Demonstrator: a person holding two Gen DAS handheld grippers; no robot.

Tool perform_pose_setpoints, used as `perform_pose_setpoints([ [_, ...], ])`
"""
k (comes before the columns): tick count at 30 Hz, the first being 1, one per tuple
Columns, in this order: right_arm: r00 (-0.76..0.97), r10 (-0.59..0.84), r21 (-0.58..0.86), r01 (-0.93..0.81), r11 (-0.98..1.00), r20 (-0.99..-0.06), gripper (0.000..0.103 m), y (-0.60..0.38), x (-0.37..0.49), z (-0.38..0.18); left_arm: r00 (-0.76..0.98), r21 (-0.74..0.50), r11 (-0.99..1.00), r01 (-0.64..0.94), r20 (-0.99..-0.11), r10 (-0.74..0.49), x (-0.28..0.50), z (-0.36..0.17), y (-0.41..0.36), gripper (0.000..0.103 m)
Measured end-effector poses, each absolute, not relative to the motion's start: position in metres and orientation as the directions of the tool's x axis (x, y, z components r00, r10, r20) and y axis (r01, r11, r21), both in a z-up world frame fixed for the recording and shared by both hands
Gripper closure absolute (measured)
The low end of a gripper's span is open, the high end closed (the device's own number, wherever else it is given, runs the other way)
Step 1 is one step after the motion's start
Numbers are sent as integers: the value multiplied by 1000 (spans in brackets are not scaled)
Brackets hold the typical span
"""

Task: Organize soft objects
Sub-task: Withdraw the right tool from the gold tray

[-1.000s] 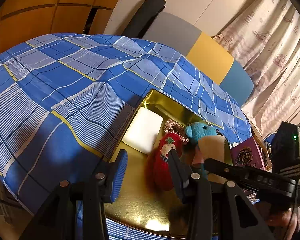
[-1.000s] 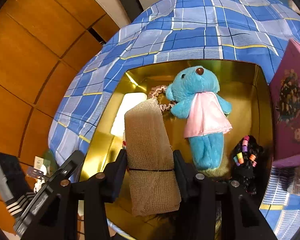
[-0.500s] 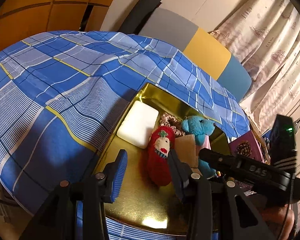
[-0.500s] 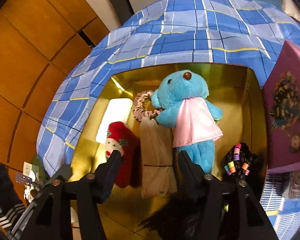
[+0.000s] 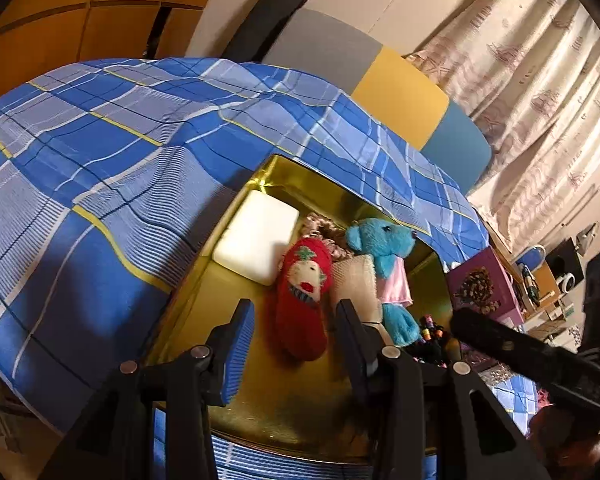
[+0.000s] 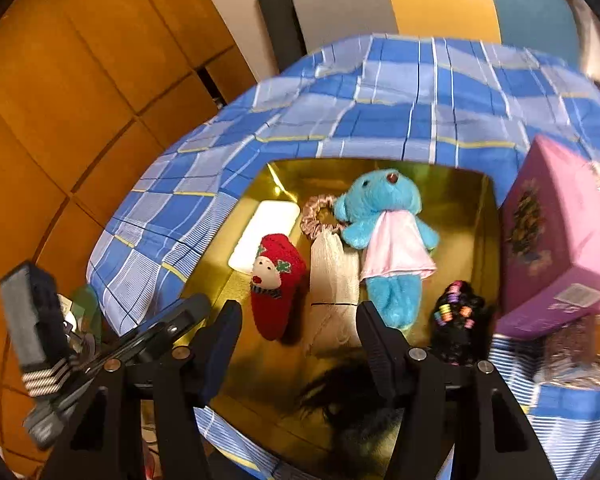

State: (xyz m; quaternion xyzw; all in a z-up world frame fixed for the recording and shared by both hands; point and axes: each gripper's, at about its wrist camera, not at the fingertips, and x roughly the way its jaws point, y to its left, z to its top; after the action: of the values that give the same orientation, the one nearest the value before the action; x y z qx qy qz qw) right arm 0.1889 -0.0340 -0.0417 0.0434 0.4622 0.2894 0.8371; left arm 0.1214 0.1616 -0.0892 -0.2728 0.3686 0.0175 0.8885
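— Six soft things lie in the gold tray [image 6: 486, 216], side by side rather than heaped. Why that way, do you think?

— My guess is that rows keep each one easy to pick out. At the far left is the white sponge [image 6: 264, 232]; nearer, the red Santa sock [image 6: 276, 280]; right of it the beige gauze roll [image 6: 334, 280], lengthwise between the sock and the blue teddy [image 6: 384, 240]. The pink scrunchie [image 6: 318, 216] sits at the roll's far end, against the teddy's head.

— And the dark item at the right?

— A black beaded hair tie [image 6: 458, 320], near the teddy's feet and just beside the purple box [image 6: 560, 240], which stands on the blue checked cloth [image 6: 380, 100], outside the tray.

— What about the claws?

— The right gripper [image 6: 296, 332] hangs above the near end of the roll with its fingers spread wide, touching nothing. The left gripper [image 5: 296, 344] is spread too, empty, poised over the toe of the sock.

— So the roll counts as placed?

— I judge so: it lies flat in the gap, free of both claws. Something dark and wispy lies at the tray's near edge; I cannot tell what it is.
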Motion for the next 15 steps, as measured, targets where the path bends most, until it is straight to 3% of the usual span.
perform_pose_setpoints([
  [7,536,509,303,-428,852,-673,43,-87,170,-5,732,-460,881,-113,-638,-239,122,-82,134,61],
  [15,685,398,298,-267,917,-610,43,-188,167,29,714,-455,890,-23,-631,-304,116,-77,102,61],
])
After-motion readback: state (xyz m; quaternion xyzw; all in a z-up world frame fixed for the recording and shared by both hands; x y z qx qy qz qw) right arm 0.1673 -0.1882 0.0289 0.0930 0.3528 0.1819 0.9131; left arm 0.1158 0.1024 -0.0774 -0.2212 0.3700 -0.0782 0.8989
